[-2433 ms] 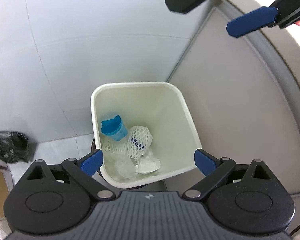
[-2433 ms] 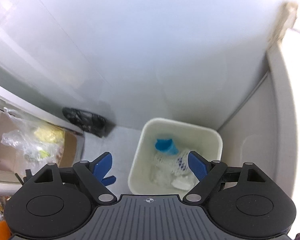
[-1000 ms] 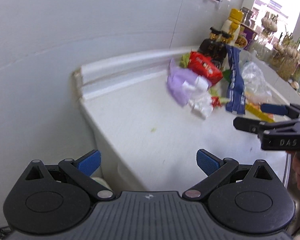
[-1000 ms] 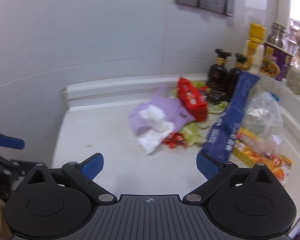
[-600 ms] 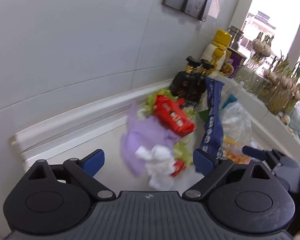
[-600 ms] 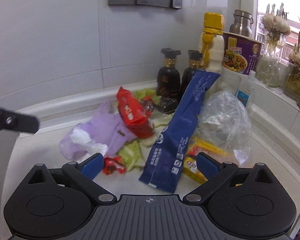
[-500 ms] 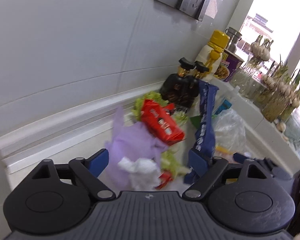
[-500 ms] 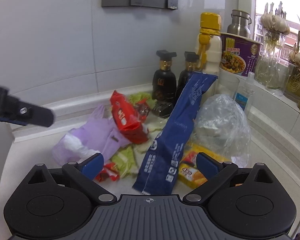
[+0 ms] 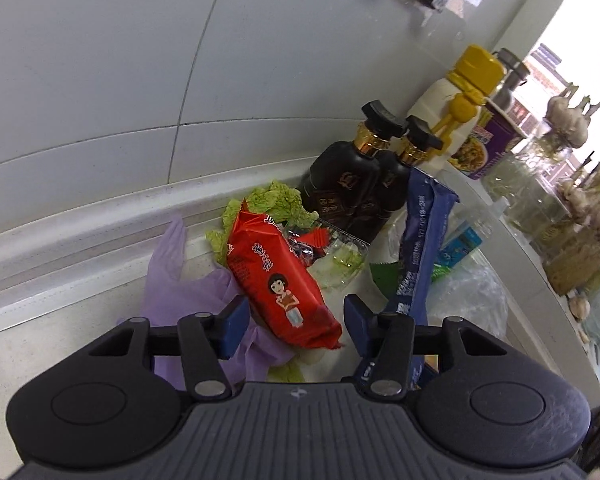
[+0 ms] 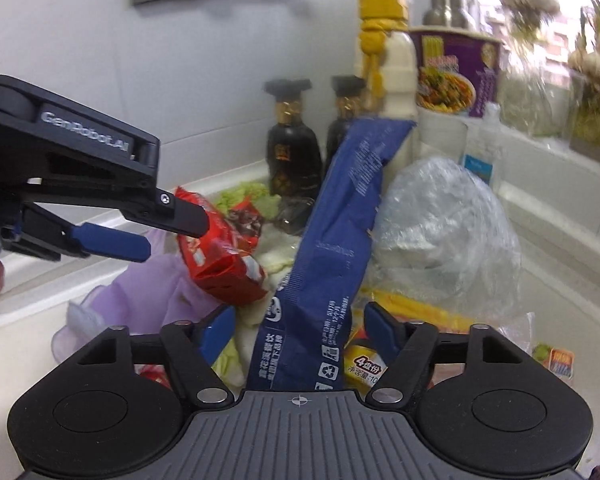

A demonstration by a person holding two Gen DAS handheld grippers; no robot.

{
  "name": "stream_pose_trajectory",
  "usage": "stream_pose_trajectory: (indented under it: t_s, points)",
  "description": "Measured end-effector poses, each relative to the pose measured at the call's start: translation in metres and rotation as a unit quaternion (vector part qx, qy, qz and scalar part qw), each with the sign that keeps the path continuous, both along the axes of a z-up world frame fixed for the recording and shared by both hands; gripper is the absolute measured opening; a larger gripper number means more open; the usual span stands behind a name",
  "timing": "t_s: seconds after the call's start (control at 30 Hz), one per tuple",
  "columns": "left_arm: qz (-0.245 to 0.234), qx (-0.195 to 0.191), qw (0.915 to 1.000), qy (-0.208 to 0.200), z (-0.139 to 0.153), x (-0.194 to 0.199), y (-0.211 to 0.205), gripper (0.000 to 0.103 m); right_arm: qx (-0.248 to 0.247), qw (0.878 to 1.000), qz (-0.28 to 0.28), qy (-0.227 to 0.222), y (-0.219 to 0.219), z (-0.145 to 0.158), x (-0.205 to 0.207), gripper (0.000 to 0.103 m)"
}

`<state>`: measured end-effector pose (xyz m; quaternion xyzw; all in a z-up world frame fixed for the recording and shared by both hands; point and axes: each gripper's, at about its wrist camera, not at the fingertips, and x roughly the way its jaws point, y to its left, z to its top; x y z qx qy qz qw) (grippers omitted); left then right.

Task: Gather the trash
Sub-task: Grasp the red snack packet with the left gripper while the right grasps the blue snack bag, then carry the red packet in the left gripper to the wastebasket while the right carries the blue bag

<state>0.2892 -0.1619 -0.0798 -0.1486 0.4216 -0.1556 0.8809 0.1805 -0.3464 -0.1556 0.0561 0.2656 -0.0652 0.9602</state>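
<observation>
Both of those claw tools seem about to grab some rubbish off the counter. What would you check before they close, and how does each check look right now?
1. Left gripper jaws open: ok.
2. Red snack packet between the left jaws: ok, its near end lies in the gap.
3. Right gripper jaws open: ok.
4. Blue wrapper between the right jaws: ok, its lower part runs through the gap.
5. Left grab takes only the packet: cannot tell, the purple glove lies partly under it.
6. Dark sauce bottles safe from a knock: cannot tell, the wrapper's top may lean on them.
</observation>
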Motion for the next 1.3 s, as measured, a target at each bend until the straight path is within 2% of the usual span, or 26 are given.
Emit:
stream_pose_trajectory:
  t_s: [0.2,0.37,0.47,0.6,0.77,1.0,1.3]
  points:
    - [0.018,0.018,0.9996,0.010,-0.008,0.011,-0.012,0.049,0.022,1.000,-0.009,-0.001,-0.007,-0.005,0.007,0.065]
    - [0.030,0.041,0.9986,0.017,-0.015,0.018,-0.021,0.045,0.043,0.999,-0.015,-0.003,-0.012,-0.006,0.013,0.053]
    - [0.037,0.050,0.9979,0.018,-0.016,0.019,-0.023,0.036,0.055,0.998,-0.021,-0.001,-0.016,-0.006,0.015,0.045]
    - [0.030,0.062,0.9976,0.010,-0.015,0.016,-0.026,0.018,0.066,0.998,-0.017,-0.011,-0.017,-0.001,0.010,0.043]
    - [0.022,0.064,0.9977,0.002,-0.011,0.010,-0.024,0.008,0.058,0.998,-0.006,-0.023,-0.012,0.005,0.005,0.041]
    - [0.016,0.057,0.9982,-0.013,0.004,0.000,-0.018,0.004,0.052,0.998,0.001,-0.033,-0.004,0.015,-0.003,0.035]
    - [0.011,0.043,0.9985,-0.033,0.026,-0.021,-0.004,0.003,0.039,0.998,0.010,-0.051,0.008,0.037,-0.020,0.034]
